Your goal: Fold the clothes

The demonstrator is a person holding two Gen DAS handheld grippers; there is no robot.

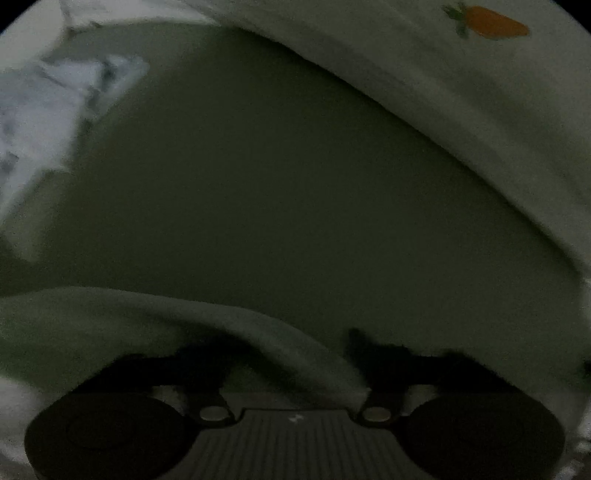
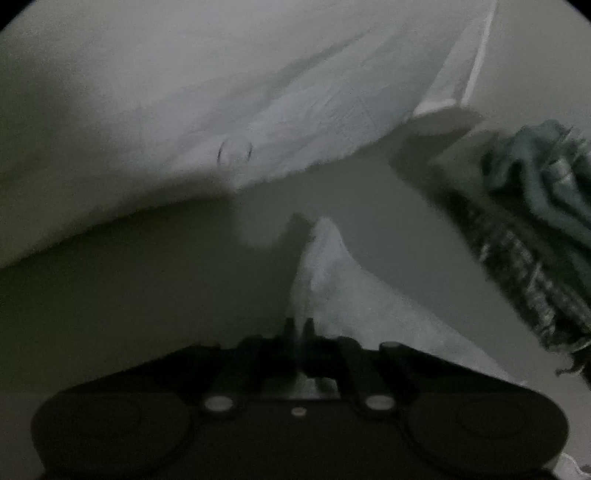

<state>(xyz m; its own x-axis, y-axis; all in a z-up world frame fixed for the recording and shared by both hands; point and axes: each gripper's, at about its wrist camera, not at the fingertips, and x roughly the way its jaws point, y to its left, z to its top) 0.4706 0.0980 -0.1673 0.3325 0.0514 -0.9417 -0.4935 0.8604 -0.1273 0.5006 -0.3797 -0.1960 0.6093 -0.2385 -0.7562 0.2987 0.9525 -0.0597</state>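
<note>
Nearest my right gripper (image 2: pixel 299 325), the fingers are pinched together on a peak of white cloth (image 2: pixel 332 266), which runs away up and left from the grip. Beyond it lies a wider white garment (image 2: pixel 280 110) over the pale surface (image 2: pixel 147 280), with a fringed dark plaid fabric (image 2: pixel 535 221) at right. My left gripper (image 1: pixel 295 354) is buried under a grey-green fold (image 1: pixel 184 321); I cannot tell how far its fingers are spread. Farther off, a carrot print (image 1: pixel 495 22) marks a pale cloth (image 1: pixel 424 74).
</note>
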